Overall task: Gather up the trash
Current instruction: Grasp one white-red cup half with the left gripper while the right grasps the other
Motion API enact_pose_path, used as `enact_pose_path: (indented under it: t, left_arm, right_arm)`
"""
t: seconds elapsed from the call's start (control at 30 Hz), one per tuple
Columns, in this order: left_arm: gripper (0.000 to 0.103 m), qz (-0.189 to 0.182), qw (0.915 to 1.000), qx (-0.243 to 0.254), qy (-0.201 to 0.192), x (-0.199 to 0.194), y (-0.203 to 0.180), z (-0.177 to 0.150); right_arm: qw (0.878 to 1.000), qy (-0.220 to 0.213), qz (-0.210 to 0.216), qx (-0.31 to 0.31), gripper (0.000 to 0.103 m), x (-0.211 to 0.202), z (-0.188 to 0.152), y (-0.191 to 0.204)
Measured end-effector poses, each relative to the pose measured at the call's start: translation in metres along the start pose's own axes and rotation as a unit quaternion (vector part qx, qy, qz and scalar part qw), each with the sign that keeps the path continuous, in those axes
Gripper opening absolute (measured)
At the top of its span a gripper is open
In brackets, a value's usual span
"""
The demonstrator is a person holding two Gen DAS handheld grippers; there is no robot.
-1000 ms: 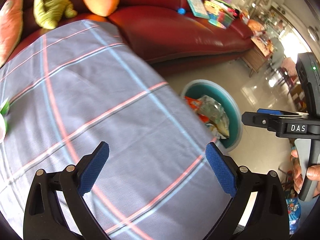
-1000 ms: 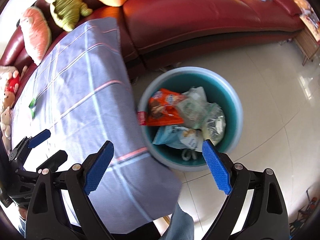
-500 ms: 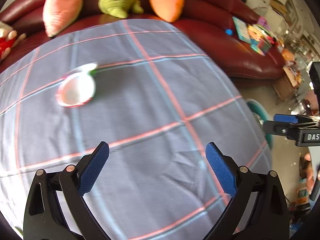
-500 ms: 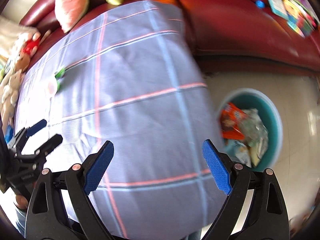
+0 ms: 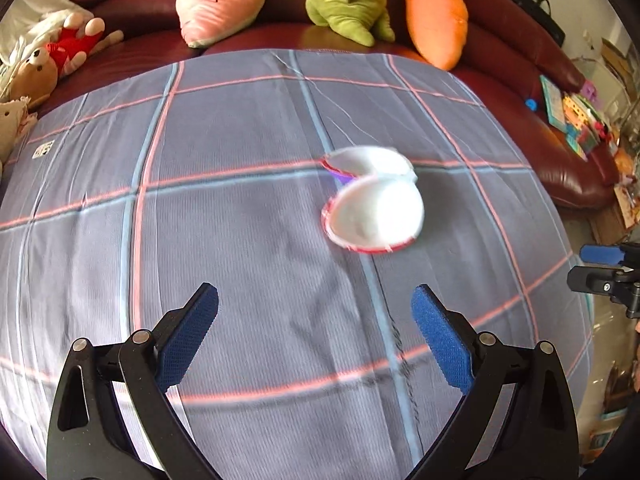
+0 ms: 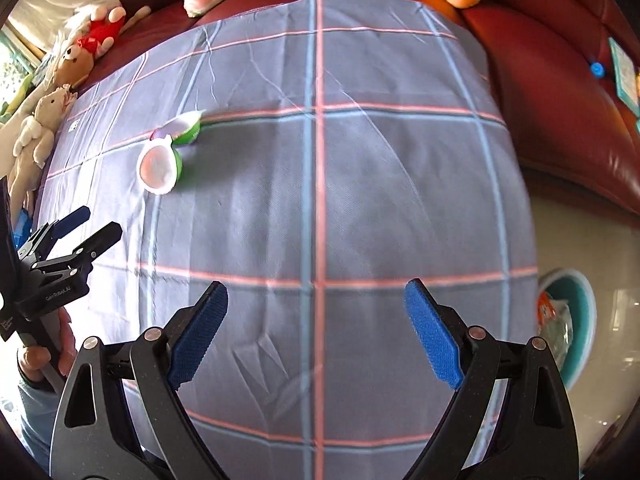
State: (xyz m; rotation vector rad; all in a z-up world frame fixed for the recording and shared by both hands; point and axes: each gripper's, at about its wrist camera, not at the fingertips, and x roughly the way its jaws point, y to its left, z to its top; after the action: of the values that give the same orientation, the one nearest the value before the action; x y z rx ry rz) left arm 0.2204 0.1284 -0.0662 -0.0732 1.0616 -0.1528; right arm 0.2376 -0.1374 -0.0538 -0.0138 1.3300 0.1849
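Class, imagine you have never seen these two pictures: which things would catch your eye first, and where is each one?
First, the two empty cups lying on their sides, touching, on the plaid tablecloth ahead of the open left hand-held gripper. Next, the plush toys along the red sofa behind the table, notably the orange carrot. Lastly, the teal trash bin on the floor at the right.

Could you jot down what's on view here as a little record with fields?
surface: checked cloth
trash left: two empty cups lying together on the cloth
bin: teal, on the floor, wrappers inside
left gripper: open, empty, just short of the cups
right gripper: open, empty, over bare cloth
behind: red sofa with plush toys
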Motion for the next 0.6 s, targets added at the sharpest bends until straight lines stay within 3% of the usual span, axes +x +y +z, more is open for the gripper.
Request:
enact_pose_path:
  t: [0.17, 0.37, 0.4, 0.43, 0.47, 0.5, 0.57, 0.6]
  left_arm:
    - [0.095, -0.001, 0.9999, 0.007, -0.009, 0.016, 0.001, 0.022]
    - [0.07, -0.007, 0.9994, 0.034, -0.003, 0.039, -0.012, 0.039]
    - [0.062, -0.009, 0.9992, 0.038, -0.003, 0.041, -0.014, 0.04]
    - [0.043, -0.011, 0.999, 0.042, -0.001, 0.044, -0.016, 0.04]
    - [0.031, -0.017, 0.9988, 0.046, 0.003, 0.047, -0.019, 0.04]
    - [0.01, -0.027, 0.9985, 0.046, 0.01, 0.051, -0.02, 0.038]
    - [0.009, -0.03, 0.9986, 0.044, 0.004, 0.049, -0.021, 0.034]
    - [0.008, -0.03, 0.9987, 0.041, 0.0, 0.047, -0.019, 0.032]
  right_arm:
    - [1.0, 0.011, 0.017, 0.001, 0.086, 0.017, 0.038, 0.02]
    - [0.999, 0.02, 0.031, 0.013, 0.086, 0.034, 0.072, 0.025]
    - [0.999, 0.02, 0.034, 0.016, 0.086, 0.035, 0.076, 0.026]
    - [0.999, 0.02, 0.036, 0.019, 0.086, 0.036, 0.082, 0.027]
    - [0.999, 0.019, 0.036, 0.02, 0.086, 0.038, 0.086, 0.028]
    - [0.999, 0.019, 0.038, 0.021, 0.086, 0.039, 0.091, 0.03]
    - [0.999, 0.016, 0.042, 0.022, 0.085, 0.041, 0.099, 0.033]
    - [0.999, 0.015, 0.043, 0.022, 0.077, 0.042, 0.102, 0.035]
